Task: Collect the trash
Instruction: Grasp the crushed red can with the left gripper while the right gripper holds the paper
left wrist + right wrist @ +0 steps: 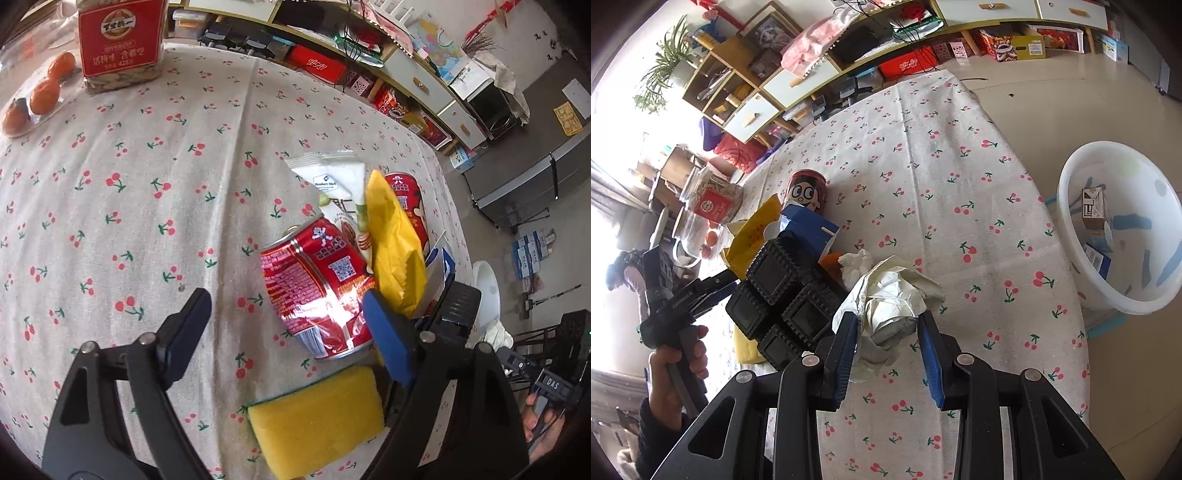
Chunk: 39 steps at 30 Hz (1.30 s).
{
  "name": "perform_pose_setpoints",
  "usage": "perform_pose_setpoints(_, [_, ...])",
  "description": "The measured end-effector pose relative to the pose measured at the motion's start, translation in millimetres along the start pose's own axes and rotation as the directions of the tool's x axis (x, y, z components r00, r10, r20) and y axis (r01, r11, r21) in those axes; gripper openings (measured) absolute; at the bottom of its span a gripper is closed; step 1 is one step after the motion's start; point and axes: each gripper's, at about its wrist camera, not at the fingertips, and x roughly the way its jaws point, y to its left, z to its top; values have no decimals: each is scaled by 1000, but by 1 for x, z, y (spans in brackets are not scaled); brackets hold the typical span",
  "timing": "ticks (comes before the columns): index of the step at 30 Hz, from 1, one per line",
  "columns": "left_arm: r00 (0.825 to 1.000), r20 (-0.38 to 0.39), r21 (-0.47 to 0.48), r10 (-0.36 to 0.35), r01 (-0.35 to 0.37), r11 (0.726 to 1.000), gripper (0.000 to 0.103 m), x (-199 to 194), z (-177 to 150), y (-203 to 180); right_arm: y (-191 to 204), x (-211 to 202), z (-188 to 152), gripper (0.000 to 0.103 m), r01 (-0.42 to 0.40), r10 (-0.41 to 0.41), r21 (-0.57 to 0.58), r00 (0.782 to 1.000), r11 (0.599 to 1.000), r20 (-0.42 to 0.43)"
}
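Observation:
In the left wrist view, my left gripper [288, 314] is open above the cherry-print tablecloth [129, 166], its jaws on either side of a crushed red can [314, 284]. A yellow wrapper [395, 243], a white snack packet [332, 177] and a second red can [406, 199] lie just beyond. In the right wrist view, my right gripper [888, 332] has its jaws around a crumpled white paper wad [890, 295] on the table; whether it grips the wad is unclear. The left gripper's black body [786, 295] is at its left. A white basin [1123, 229] holding several boxes stands on the floor at the right.
A yellow sponge [317, 417] lies near the table's front edge. A red-labelled jar [118, 40] and oranges [44, 96] sit at the far left. A blue carton [809, 229] and a cartoon-face can [805, 192] stand behind the left gripper. Shelves and boxes line the far wall.

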Motion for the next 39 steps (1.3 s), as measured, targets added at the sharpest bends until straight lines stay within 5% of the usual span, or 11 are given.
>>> perform_pose_setpoints(7, [998, -22, -80, -66, 65, 995, 78, 7, 1, -8, -5, -2, -2, 35, 2, -2, 15, 1000, 1000, 2])
perform_pose_setpoints(16, [998, -57, -96, -29, 24, 995, 78, 25, 3, -18, -10, -3, -2, 35, 11, -12, 31, 1000, 999, 2])
perform_pose_setpoints(19, [999, -45, -82, -8, 4, 997, 70, 24, 3, -21, -11, -5, -2, 35, 14, -15, 30, 1000, 999, 8])
perform_pose_setpoints(39, [996, 78, -51, 34, -30, 998, 70, -30, -15, 4, -14, -16, 1, 35, 20, -22, 44, 999, 999, 46])
